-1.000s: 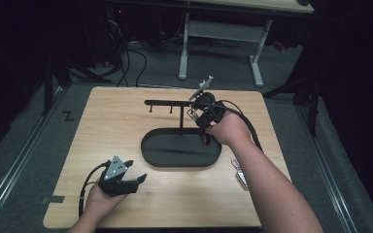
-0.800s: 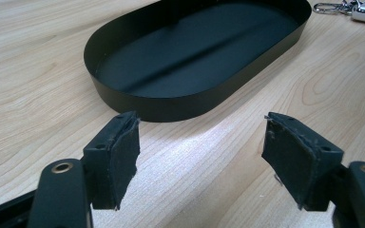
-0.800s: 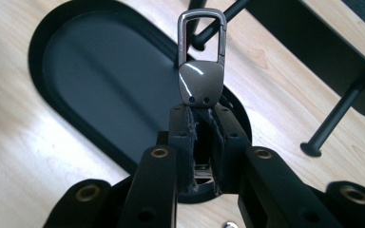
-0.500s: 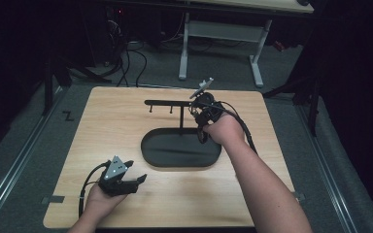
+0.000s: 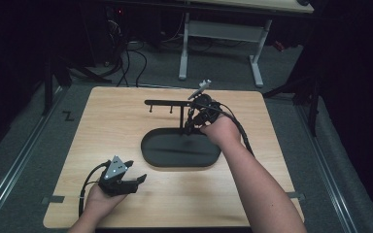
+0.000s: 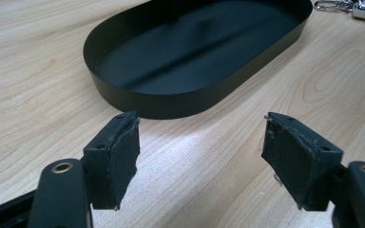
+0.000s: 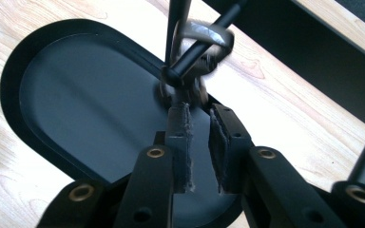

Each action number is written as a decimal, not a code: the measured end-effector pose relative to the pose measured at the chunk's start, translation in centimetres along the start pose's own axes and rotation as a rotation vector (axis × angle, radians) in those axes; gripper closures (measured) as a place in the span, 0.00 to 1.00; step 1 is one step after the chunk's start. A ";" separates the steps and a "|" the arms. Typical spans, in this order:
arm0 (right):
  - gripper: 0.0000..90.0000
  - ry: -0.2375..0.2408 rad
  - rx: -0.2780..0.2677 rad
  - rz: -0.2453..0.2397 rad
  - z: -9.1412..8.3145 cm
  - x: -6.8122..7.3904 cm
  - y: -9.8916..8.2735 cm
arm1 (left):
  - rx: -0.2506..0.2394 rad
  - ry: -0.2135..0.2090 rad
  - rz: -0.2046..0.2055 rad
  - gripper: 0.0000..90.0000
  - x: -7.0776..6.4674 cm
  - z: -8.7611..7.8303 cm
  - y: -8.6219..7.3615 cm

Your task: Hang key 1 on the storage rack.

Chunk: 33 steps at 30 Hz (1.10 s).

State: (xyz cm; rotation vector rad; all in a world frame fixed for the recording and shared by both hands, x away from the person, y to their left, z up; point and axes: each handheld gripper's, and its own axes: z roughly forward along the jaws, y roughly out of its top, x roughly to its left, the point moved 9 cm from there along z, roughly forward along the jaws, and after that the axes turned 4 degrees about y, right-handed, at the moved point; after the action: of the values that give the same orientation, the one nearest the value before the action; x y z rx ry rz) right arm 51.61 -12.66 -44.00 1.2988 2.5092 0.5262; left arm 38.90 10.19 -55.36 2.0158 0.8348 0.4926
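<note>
While the left hand-held gripper (image 5: 135, 180) rests low on the pale wooden table (image 5: 102, 131) near its front edge, jaws wide apart and holding nothing, nothing about it has altered over the past second. Ahead of it lies the black oval metal tray (image 6: 123, 92), shallow-walled and empty, its dull floor catching a soft streak of light. Further right, the right hand-held gripper (image 7: 199, 126) has pushed forward since a second ago and now sits at the black metal hook rack (image 5: 167, 103) that rises from the tray. Its jaws are nearly together, pinching a small silver metal ring or clasp (image 7: 204, 35) threaded on the rack's peg. Judging by that, hanging or unhooking is underway; which one I cannot tell.
</note>
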 end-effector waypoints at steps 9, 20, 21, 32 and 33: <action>0.85 0.009 -0.004 -0.007 -1.1 0.2 -1.0 | -0.001 0.004 0.003 0.32 -0.1 0.1 0.0; 0.83 0.055 -0.051 0.002 -2.3 1.3 -4.9 | 0.013 0.009 0.032 0.32 -0.5 0.5 -0.1; 0.82 0.062 -0.059 0.005 -2.4 1.4 -5.4 | 0.013 0.009 0.032 0.32 -0.5 0.5 -0.1; 0.79 0.059 -0.097 0.032 -1.5 0.7 -12.5 | 0.014 0.010 0.039 0.32 -0.5 0.6 0.0; 0.79 0.056 -0.099 0.041 -1.2 0.4 -13.2 | 0.013 0.009 0.040 0.32 -0.6 0.6 0.0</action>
State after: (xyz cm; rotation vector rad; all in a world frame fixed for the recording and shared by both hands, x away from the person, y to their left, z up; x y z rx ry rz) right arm 41.31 -19.61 -48.66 1.3190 2.4710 0.6953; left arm 38.87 9.41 -55.72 2.0471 0.8063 0.5202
